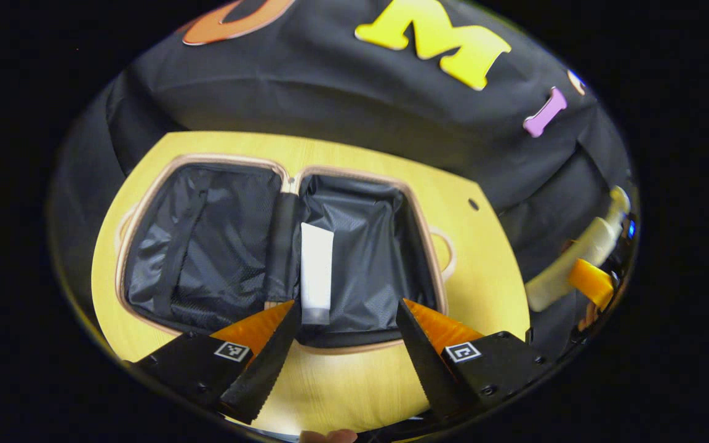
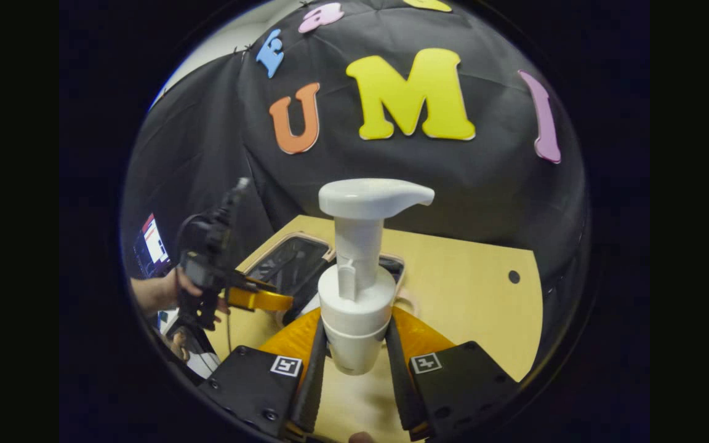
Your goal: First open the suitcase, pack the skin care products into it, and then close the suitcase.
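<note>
In the left gripper view the left tool point(image 1: 347, 320) hangs above the near edge of the pale wooden table point(image 1: 490, 271), tipped downward, its two serrated wedge-shaped fingers point(image 1: 268, 357) spread wide with nothing between them. Each finger carries a small square black-and-white marker, too coarse to read as writing. Beyond the fingertips lies the small suitcase with a beige zip rim and crinkled black fabric lining point(image 1: 207, 246), opened flat in two halves. The left half has a mesh panel and a dark strap across it. In the right half, close to the hinge, a slim white squeeze tube with a grey cap point(image 1: 316, 271) lies lengthwise, cap toward the near side. No label can be made out on it.

In the right gripper view the right tool point(image 2: 354, 357) is held roughly level above the table, its two fingers pressed against the sides of a smooth white plastic pump bottle point(image 2: 354, 307), which stands upright between them with its flat nozzle head pointing right. The bottle shows no legible print. Far left in that view, a person's hand point(image 2: 157, 292) grips the handle of the left tool over the open suitcase. At the right edge of the left gripper view the pump bottle appears again, well apart from the suitcase
</note>
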A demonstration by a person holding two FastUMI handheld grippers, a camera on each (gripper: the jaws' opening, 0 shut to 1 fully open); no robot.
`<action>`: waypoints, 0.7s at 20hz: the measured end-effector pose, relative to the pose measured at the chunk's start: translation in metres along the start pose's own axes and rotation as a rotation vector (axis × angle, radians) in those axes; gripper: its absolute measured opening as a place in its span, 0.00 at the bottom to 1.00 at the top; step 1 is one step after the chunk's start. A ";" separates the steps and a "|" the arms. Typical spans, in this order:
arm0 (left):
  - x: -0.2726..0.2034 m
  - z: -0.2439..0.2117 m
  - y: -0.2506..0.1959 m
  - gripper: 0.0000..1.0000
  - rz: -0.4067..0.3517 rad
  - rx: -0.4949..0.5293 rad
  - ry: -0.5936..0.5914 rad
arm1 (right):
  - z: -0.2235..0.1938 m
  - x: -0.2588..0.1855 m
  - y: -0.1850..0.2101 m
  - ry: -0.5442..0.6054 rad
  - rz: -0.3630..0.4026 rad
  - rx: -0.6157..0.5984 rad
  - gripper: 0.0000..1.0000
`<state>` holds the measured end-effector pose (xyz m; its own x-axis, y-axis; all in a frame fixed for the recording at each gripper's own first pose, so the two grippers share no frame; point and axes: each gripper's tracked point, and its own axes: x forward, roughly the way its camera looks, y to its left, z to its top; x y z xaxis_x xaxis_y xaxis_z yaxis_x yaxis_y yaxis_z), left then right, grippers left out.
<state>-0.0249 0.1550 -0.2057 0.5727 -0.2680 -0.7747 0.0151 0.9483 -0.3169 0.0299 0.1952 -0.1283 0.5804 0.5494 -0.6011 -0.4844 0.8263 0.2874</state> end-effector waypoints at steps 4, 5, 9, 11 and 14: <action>-0.043 -0.027 0.019 0.99 0.073 -0.047 -0.138 | -0.021 0.061 0.027 0.167 0.070 0.035 0.47; -0.052 -0.036 0.024 0.99 0.084 -0.078 -0.153 | -0.030 0.077 0.032 0.233 0.079 0.059 0.47; -0.078 -0.067 0.041 0.99 0.089 -0.224 -0.171 | -0.045 0.136 0.024 0.427 0.057 0.251 0.47; -0.092 -0.074 0.058 0.98 0.115 -0.275 -0.178 | -0.060 0.168 0.014 0.492 -0.006 0.301 0.47; -0.118 -0.076 0.087 0.99 0.158 -0.316 -0.204 | -0.086 0.192 -0.001 0.586 -0.104 0.381 0.47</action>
<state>-0.1533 0.2559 -0.1834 0.6989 -0.0542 -0.7132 -0.3206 0.8676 -0.3802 0.0858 0.2897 -0.3078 0.1117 0.3964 -0.9112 -0.1206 0.9156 0.3836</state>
